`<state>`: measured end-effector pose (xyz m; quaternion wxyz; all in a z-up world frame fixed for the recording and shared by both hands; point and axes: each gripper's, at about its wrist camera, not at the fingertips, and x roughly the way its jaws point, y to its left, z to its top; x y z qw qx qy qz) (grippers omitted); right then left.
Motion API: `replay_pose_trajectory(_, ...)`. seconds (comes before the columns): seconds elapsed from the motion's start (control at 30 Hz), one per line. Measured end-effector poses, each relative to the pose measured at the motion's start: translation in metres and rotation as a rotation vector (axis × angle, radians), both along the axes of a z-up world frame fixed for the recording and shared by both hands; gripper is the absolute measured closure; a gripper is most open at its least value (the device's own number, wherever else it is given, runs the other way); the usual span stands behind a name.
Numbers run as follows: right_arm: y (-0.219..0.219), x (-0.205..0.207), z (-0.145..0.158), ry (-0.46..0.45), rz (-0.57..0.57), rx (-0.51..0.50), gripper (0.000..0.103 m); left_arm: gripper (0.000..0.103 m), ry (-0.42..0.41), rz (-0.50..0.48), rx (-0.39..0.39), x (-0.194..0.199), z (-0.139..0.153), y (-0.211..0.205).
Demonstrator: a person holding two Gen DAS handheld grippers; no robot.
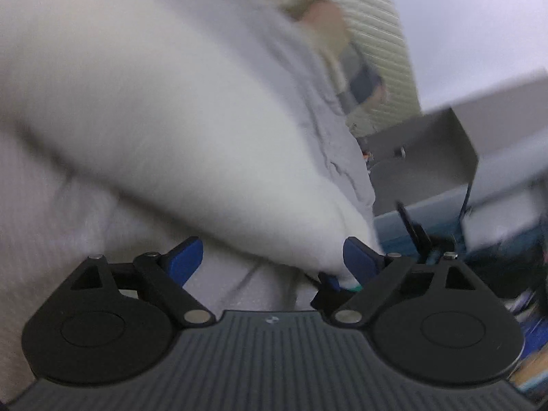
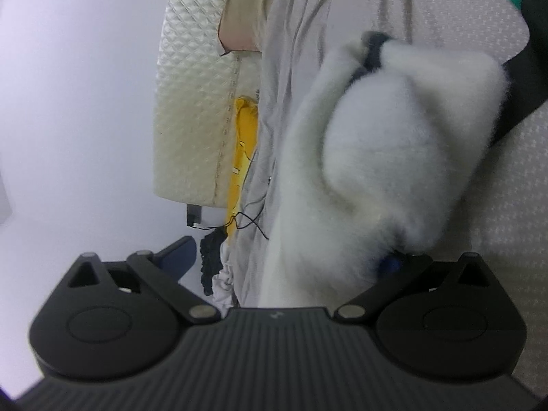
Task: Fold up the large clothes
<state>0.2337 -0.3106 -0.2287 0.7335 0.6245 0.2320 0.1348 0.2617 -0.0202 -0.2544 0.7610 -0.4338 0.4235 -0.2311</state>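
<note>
two hand-held grippers (image 1: 274,260) (image 2: 287,257) released, spread wide | fluffy white garment (image 2: 394,144) bunched, blurred

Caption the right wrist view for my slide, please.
Right gripper open, white fluffy garment draped across its jaws over a grey sheet.

White fluffy garment (image 1: 164,130) fills the left wrist view, thick and furry, bunched rather than flat; it slopes from far left to a rounded tip near right, blurred here; in the right wrist view the same fleece (image 2: 394,144) shows as a plump rounded bundle, folded over on itself, with a dark trim strip (image 2: 371,54) along its far edge; a long furry panel runs from it toward the near side; it lies on pale textured bedding.
</note>
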Motion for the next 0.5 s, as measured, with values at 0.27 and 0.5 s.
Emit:
replay_pose_trajectory(0.27,-0.007,0.001,-0.004,0.006,-0.004,0.009,0.0,0.012,0.112,0.236,-0.206,0.008,-0.036,0.042)
replay_pose_trajectory(0.5,-0.006,0.003,-0.005,0.024,-0.012,0.007,0.0,0.012,0.105,0.457,-0.106,-0.004,-0.029,0.078)
